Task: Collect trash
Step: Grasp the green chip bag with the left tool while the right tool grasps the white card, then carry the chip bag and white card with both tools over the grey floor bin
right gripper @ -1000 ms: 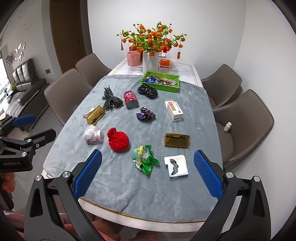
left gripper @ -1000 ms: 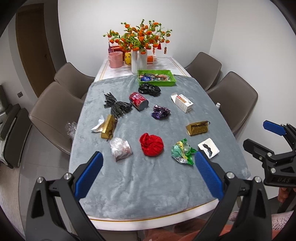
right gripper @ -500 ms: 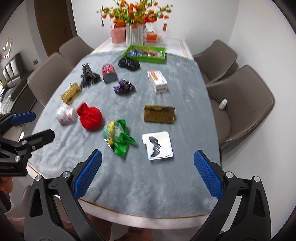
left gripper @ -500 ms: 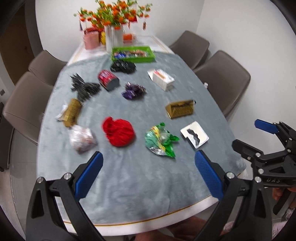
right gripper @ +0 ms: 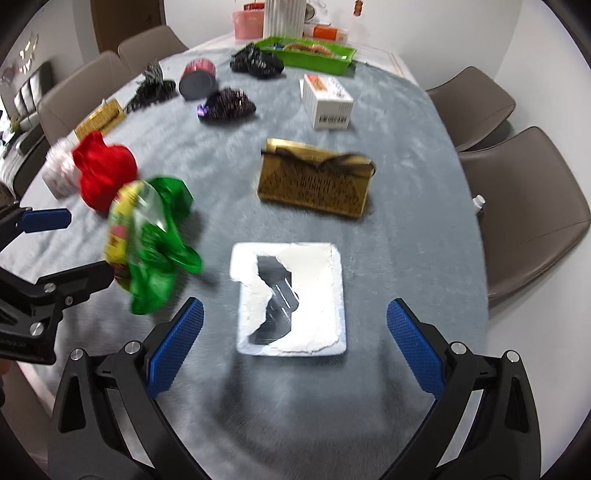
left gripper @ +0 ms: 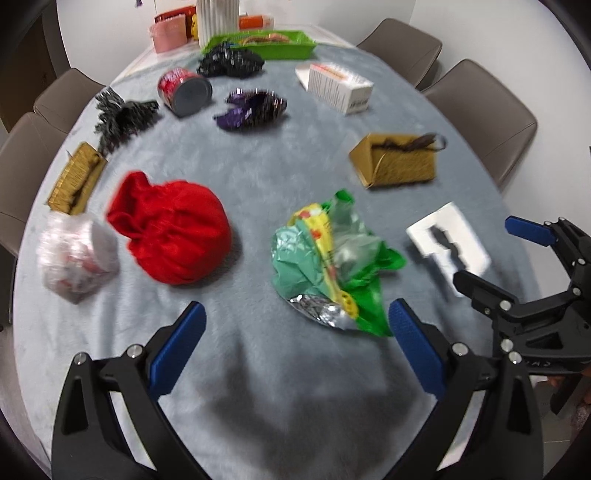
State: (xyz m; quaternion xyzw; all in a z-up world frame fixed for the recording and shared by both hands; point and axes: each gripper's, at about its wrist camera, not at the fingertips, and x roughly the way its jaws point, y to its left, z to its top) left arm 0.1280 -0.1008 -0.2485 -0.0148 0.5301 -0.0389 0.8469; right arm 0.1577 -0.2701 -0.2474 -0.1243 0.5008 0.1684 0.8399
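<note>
A crumpled green and yellow wrapper (left gripper: 332, 269) lies on the grey cloth just beyond my left gripper (left gripper: 295, 343), which is open and empty. My right gripper (right gripper: 295, 336) is open too, low over a torn white packet (right gripper: 291, 295) that lies between its fingers' line. The same wrapper (right gripper: 151, 236) shows at the left of the right wrist view, and the packet (left gripper: 448, 243) at the right of the left wrist view. Other litter lies further out: a red pouch (left gripper: 173, 232), a clear plastic wad (left gripper: 75, 254), a gold box (right gripper: 314, 182), a purple wrapper (left gripper: 255, 109).
A green tray (right gripper: 308, 55) with items stands at the far end by a white vase (left gripper: 218, 20) and a pink container (left gripper: 170, 33). A red can (left gripper: 184, 92), a white carton (right gripper: 327, 101), black wrappers (left gripper: 231, 62) and brown chairs (right gripper: 524, 206) around the table.
Both grippers have moved forward and down toward the table. The green wrapper and the white packet now loom much closer to the fingers. Both stay open.
</note>
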